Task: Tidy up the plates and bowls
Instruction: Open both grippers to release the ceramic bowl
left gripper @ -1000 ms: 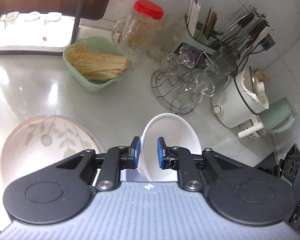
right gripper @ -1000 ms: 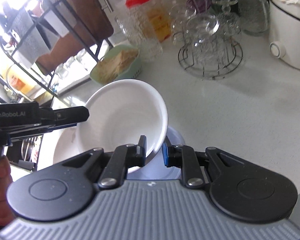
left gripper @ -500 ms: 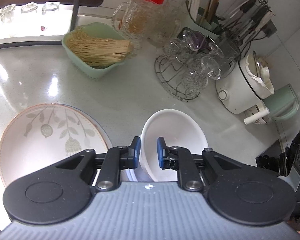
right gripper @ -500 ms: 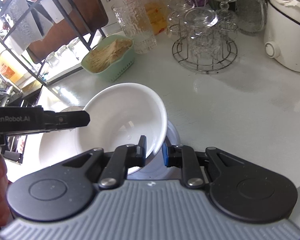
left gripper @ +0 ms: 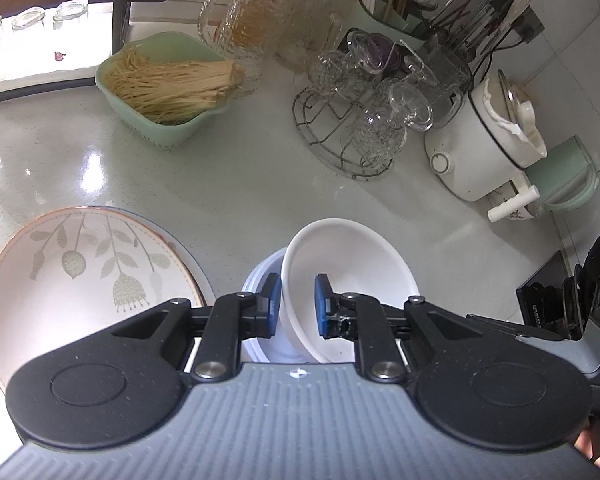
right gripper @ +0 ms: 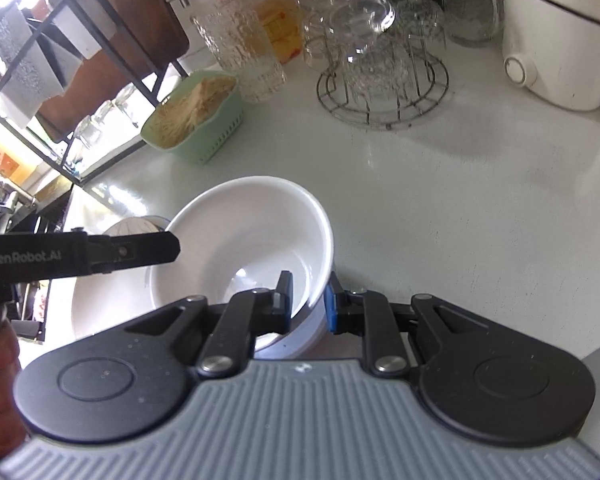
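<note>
At the bottom centre of both wrist views, a plain white ceramic bowl point(left gripper: 352, 264) is pinched by its rim from two sides: the left gripper point(left gripper: 297, 305) clamps its near-left edge and the right gripper point(right gripper: 309, 297) clamps its right edge. The bowl is empty and tilted, sitting over a second white bowl with a bluish rim point(left gripper: 260, 280) beneath it. Just left in the left wrist view, a round cream plate printed with grey leaves point(left gripper: 80, 280) lies flat on the pale glossy stone countertop point(left gripper: 240, 184). Farther up, a mint-green plastic basket point(left gripper: 160, 80) holds a bundle of dry pale noodles point(left gripper: 172, 84). To its right a round wire rack point(left gripper: 340, 140) carries upturned clear glasses. Behind stand a ribbed glass jar with a red lid point(left gripper: 256, 12) and, at the right edge, a white electric cooker point(left gripper: 480, 144) against a tiled wall. In the right wrist view a black metal shelf frame point(right gripper: 80, 60) fills the upper left.
</note>
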`<state>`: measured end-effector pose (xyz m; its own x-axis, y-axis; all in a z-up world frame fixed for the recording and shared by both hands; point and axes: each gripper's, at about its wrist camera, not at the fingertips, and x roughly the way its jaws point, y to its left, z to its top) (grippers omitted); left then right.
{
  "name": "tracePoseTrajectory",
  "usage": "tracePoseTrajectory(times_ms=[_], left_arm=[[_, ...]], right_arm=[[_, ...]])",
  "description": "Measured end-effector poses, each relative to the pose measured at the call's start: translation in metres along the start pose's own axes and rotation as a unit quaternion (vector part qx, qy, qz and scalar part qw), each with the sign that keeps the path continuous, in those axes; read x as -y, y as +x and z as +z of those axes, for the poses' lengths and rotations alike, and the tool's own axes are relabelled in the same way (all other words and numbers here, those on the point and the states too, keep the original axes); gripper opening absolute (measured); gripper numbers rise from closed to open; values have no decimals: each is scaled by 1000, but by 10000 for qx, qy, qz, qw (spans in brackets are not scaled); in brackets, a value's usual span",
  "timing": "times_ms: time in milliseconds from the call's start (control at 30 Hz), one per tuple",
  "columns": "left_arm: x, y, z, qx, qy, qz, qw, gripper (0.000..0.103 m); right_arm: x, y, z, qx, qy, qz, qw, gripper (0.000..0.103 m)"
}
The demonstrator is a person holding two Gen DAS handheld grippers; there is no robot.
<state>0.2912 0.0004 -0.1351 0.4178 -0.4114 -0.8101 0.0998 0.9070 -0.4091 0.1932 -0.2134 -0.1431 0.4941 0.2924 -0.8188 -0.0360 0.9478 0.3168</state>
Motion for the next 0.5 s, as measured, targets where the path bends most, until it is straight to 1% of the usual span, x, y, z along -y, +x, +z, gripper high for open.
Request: tracePoseTrajectory(times_ms=[33, 67, 100, 133, 167, 233, 300, 400, 500], left_arm=[[-1, 1, 1, -32, -46, 12, 10000, 22], [-3, 3, 1, -63, -110, 53, 9999, 31], [-5, 3, 1, -76, -157, 78, 9998, 36], [-5, 3, 1, -61, -184, 107, 9998, 46], [-6, 3, 1, -21, -188, 125, 9997, 50], [-8, 2, 1, 13, -190, 118, 9997, 50], [-10, 1, 0, 7, -226, 127, 9997, 51], [-11, -1, -2, 20, -237, 140, 9996, 51], [-13, -2, -5, 29, -284, 132, 9995, 51]], right_arm=[[-1, 0, 0, -11, -14, -6, 10000, 20], [-2, -1, 0, 3, -63, -15, 10000, 27], [-4, -2, 1, 41, -124, -34, 9999, 34], [-5, -4, 2, 106, -174, -44, 9998, 49], [-6, -5, 3, 190, -217, -44, 9996, 55], [-6, -7, 5, 302, -247, -14, 9992, 54], [1, -6, 7, 362, -99, 43, 9993, 54], [20, -1, 11, 345, 410, 90, 9985, 54], [39, 10, 10, 147, 888, 100, 9959, 54]])
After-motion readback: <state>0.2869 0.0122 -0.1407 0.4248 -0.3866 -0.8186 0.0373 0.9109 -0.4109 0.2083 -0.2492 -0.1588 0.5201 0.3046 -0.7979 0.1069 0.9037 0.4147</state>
